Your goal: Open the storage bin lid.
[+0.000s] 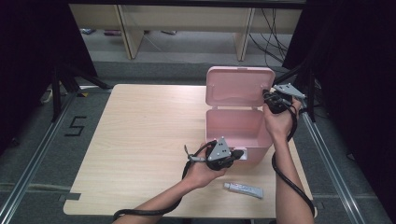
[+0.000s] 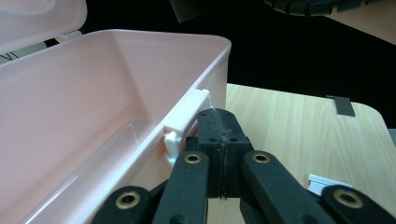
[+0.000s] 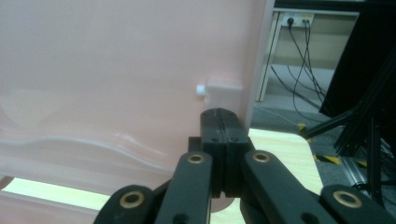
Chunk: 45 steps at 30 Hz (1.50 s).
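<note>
Box (image 1: 238, 128): smooth, glossy pink plastic, rectangular with rounded corners, standing near the right edge of the pale wood-grain table (image 1: 140, 140), its hinged lid (image 1: 239, 87) raised upright and a white latch (image 2: 187, 122) on its front wall. Left gripper (image 1: 238, 153), black with a grey three-cornered plate, rests its tip against that front wall just beside the latch with jaws pressed together on nothing; right gripper (image 1: 269, 97) meets the lid's right edge, jaws likewise closed and empty. A white tube (image 1: 243, 189) with unreadable print lies near the front table edge, and "5" is marked on the floor (image 1: 37, 140) at left.
</note>
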Available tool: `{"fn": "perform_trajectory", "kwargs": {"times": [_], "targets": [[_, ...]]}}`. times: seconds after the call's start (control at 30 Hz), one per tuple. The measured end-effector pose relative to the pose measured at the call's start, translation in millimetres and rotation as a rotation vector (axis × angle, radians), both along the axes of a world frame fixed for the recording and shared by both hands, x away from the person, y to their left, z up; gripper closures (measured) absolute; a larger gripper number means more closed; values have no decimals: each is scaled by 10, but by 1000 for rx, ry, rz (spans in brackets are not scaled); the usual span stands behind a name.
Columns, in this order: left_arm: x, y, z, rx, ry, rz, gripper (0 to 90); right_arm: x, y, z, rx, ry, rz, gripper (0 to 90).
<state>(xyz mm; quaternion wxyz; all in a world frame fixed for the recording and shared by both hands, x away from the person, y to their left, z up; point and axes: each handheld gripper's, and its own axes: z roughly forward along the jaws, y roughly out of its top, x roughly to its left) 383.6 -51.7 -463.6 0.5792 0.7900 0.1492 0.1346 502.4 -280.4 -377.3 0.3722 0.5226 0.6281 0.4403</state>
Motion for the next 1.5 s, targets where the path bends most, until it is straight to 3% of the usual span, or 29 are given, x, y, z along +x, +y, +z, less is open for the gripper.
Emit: {"fn": "perform_trajectory", "kwargs": {"times": [0.17,0.27,0.37,0.43,0.5,0.63,0.7,0.73,0.8,0.83,0.87,0.9,0.97,1.27,1.37,1.43,1.47,1.5], "targets": [[-3,1,0,-2,7,3,895,9,0,-33,29,19,0,900],[-1,2,5,3,9,3,895,7,-20,-43,3,6,12,900],[-3,1,5,3,9,5,895,-46,-2,-35,43,4,-7,900],[-4,5,4,7,6,6,895,-51,-27,-42,21,-13,12,900],[-8,2,0,-2,13,8,895,-69,-15,-47,43,7,-5,900],[-3,1,5,1,15,7,895,-88,-30,-56,26,-18,6,900],[-2,-2,10,4,15,7,895,-112,-11,-55,54,-13,-4,900],[-2,-4,12,5,15,7,895,-107,-31,-60,31,-20,10,900],[0,-5,14,7,15,6,895,-125,-34,-70,42,-10,0,900],[-2,-5,14,6,15,7,895,-125,-57,-72,24,-16,10,900],[-3,-6,13,6,15,7,895,-146,-42,-69,56,-4,5,900],[-4,-7,12,5,15,8,895,-155,-55,-69,34,-8,10,900],[-5,-7,15,9,14,8,895,-200,-38,-65,52,-8,12,900],[-5,-10,34,22,28,9,895,-417,-72,-74,32,0,64,882],[-2,-11,49,34,33,11,896,-518,-61,-67,56,10,63,871],[-4,-12,51,36,33,11,895,-571,-85,-60,23,-13,74,863],[-7,-13,49,35,33,14,896,-614,-74,-53,50,1,74,849],[-10,-14,48,35,33,15,896,-634,-82,-53,37,1,78,841]]}}
